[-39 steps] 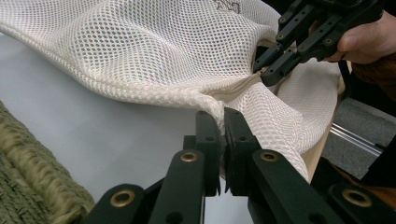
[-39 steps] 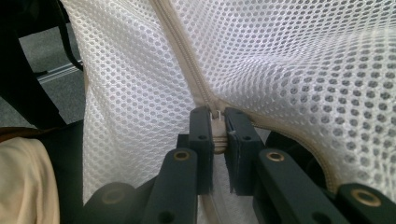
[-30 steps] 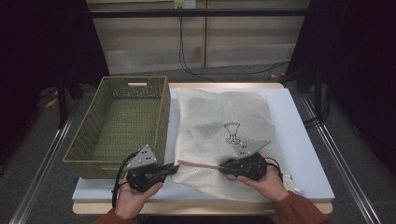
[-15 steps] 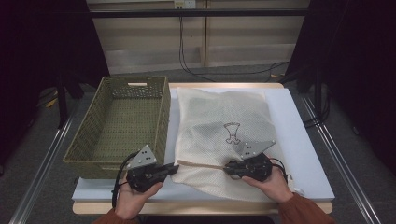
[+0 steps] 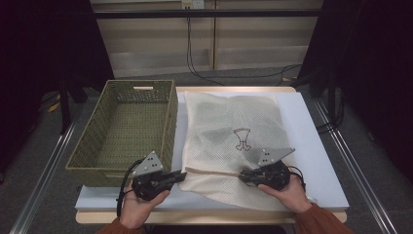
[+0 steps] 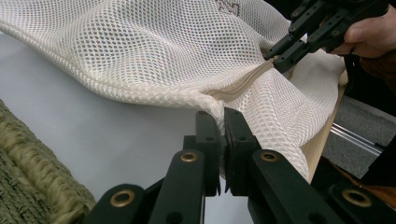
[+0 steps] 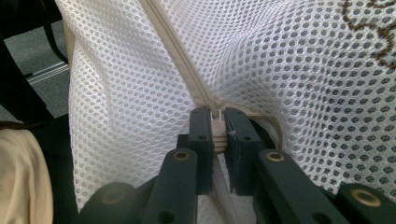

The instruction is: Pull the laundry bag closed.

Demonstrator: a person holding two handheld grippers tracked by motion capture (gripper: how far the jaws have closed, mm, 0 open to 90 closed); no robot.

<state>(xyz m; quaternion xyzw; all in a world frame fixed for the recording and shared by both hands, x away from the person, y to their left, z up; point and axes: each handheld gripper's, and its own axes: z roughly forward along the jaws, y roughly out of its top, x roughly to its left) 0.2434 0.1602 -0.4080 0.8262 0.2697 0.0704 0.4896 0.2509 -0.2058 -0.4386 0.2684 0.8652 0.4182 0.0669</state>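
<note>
Mesh laundry bag (image 5: 234,141): white, net fabric, small brown printed figure near its middle; lies flat on the white table (image 5: 316,146), to the right of the basket, its near edge by the person's side of the table; a beige zipper (image 5: 212,172) runs along that near edge between the two grippers.

Left gripper (image 5: 181,176): held in the left hand (image 5: 139,209) at the near-left corner of the bag; jaws pressed together on the corner of the mesh, seen plainly in the left gripper view (image 6: 223,123), where the fabric bunches up just above the jaw tips; the zipper (image 6: 243,84) stretches from there toward the other gripper (image 6: 280,56).

Right gripper (image 5: 243,176): held in the right hand (image 5: 292,192) farther along the same edge; jaws clamped on the zipper pull (image 7: 218,128) (a pale tab wedged between the two pads in the right gripper view (image 7: 218,122)); the zipper track (image 7: 175,46) rises away from the tips across the mesh (image 7: 299,70).

Woven basket (image 5: 126,126): olive green, rectangular, handle slot in the far wall; stands on the left part of the table, just beside the bag.

Cables (image 5: 195,58): dark, hanging behind the table's far end.
</note>
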